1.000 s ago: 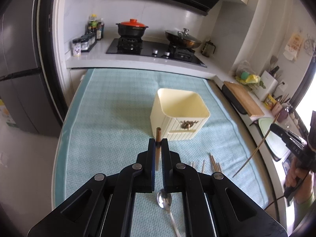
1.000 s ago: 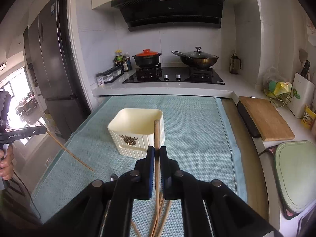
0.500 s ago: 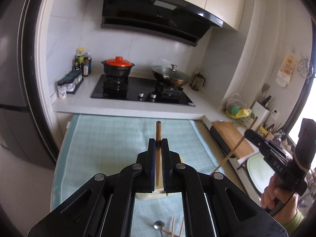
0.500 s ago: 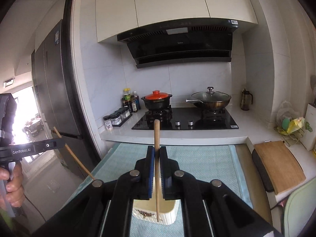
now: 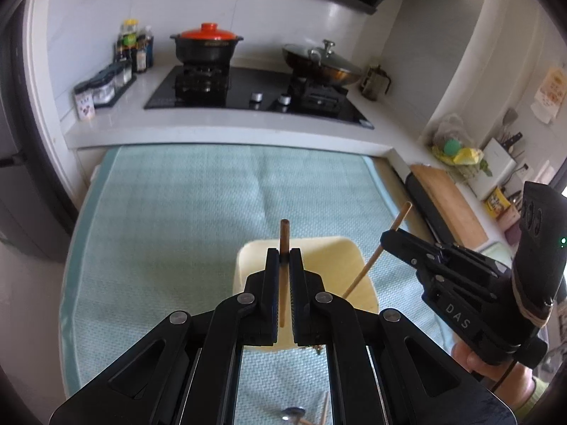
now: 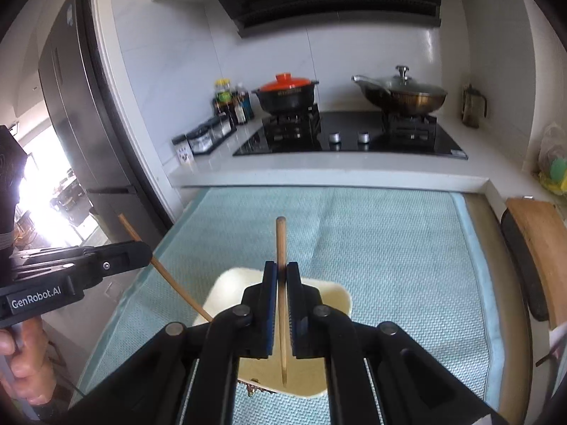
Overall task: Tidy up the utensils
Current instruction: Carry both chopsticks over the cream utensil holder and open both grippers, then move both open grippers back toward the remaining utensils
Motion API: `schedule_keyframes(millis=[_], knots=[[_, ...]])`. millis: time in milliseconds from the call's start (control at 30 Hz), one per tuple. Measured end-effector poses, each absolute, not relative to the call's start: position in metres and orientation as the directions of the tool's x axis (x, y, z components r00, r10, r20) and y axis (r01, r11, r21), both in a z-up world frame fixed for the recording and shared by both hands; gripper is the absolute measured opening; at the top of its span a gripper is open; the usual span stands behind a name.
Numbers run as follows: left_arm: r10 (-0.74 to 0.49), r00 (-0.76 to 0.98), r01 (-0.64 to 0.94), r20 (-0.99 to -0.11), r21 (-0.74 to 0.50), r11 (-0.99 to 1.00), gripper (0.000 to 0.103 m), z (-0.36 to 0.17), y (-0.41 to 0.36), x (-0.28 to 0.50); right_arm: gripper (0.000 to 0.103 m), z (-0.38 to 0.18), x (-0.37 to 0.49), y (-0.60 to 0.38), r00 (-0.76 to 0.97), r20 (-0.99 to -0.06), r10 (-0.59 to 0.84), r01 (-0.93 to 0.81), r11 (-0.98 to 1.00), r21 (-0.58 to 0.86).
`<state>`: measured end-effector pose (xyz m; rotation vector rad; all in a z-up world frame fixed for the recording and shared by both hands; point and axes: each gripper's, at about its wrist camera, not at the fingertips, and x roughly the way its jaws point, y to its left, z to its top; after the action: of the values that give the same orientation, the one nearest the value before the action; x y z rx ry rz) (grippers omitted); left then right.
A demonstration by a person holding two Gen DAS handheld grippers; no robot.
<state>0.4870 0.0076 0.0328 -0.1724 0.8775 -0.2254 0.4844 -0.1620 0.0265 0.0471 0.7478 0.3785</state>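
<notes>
Wooden chopsticks, one (image 5: 284,244) pinched in the left gripper (image 5: 283,258), one (image 6: 281,248) in the right gripper (image 6: 281,272), are held over the holder (image 5: 340,265). Tips must be lowered inside, then released.

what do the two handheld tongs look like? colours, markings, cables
Both are matte black linkage frames with round silver pivot pins and blue pads on the inner finger faces. The right tongs carry white "DAS" lettering, a bulbous black handle with a green light and a thin black cable below. The left tongs read "GenRobot.AI" in white, also cabled.
</notes>
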Motion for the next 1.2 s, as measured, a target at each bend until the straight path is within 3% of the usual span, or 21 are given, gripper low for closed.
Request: schedule_keyframes(millis=[200,267,333,400,433,567,633,800,967,1200], knots=[[-0.205,0.594,0.080,-0.778,-0.196,0.977,0.008,0.012,0.008,0.501,0.007,0.004,0.503,-0.164,0.626,-0.707,0.330,-0.280,0.941,0.191],[-0.192,0.605,0.067,-0.773,-0.191,0.979,0.020,0.015,0.012,0.502,0.008,0.005,0.507,-0.167,0.628,-0.711,0.317,-0.259,0.946,0.193],[-0.176,0.627,0.044,-0.759,-0.191,0.981,0.052,0.024,0.020,0.497,0.011,0.013,0.506,-0.170,0.640,-0.704,0.308,-0.249,0.950,0.189],[-0.159,0.665,0.033,-0.730,-0.184,0.982,0.066,0.038,0.029,0.487,0.032,0.024,0.500,-0.174,0.656,-0.690,0.307,-0.241,0.951,0.193],[-0.148,0.681,0.029,-0.717,-0.175,0.984,0.069,0.046,0.033,0.479,0.049,0.031,0.495,-0.177,0.665,-0.677,0.314,-0.242,0.949,0.202],[-0.123,0.745,0.033,-0.656,-0.147,0.989,0.083,0.074,0.048,0.434,0.051,0.063,0.463,-0.190,0.717,-0.625,0.308,-0.249,0.951,0.184],[-0.087,0.785,0.036,-0.614,-0.095,0.995,0.098,0.083,0.053,0.398,0.051,0.078,0.437,-0.197,0.737,-0.597,0.318,-0.267,0.948,0.175],[-0.028,0.846,0.044,-0.532,0.018,0.999,0.100,0.075,0.066,0.296,0.056,0.096,0.349,-0.222,0.763,-0.553,0.334,-0.317,0.940,0.130],[-0.039,0.808,0.060,-0.588,0.015,0.998,0.100,0.026,0.075,0.218,0.056,0.076,0.260,-0.250,0.766,-0.570,0.297,-0.310,0.948,0.078],[-0.081,0.717,-0.009,-0.692,-0.125,0.992,0.100,-0.061,0.072,0.152,0.056,0.006,0.157,-0.273,0.798,-0.578,0.171,-0.204,0.979,0.008]])
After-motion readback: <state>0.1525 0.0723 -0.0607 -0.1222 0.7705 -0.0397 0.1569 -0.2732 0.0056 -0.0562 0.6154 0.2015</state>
